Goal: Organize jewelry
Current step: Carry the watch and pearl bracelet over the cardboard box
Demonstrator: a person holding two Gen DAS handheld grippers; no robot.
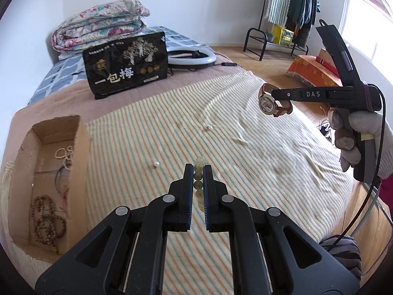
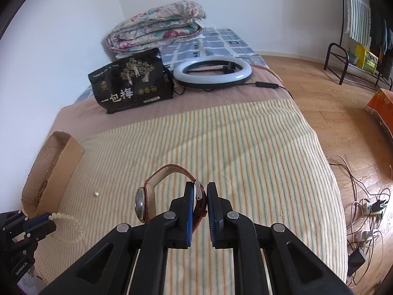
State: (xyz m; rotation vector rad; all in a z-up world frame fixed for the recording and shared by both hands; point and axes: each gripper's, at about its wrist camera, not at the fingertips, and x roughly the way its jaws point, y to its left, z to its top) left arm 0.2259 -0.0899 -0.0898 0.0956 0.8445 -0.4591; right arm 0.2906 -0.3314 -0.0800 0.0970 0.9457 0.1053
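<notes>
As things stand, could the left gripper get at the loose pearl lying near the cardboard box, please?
Probably not yet. The way to the pearl looks free over bare striped blanket, but the left gripper is shut on a pale bead bracelet, so it would have to drop that into the cardboard box first.

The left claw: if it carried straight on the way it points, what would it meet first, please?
Probably the striped blanket on the bed, just beyond the pale bead bracelet that the left claw holds. The loose pearl lies off to one side. Depth is hard to judge.
</notes>
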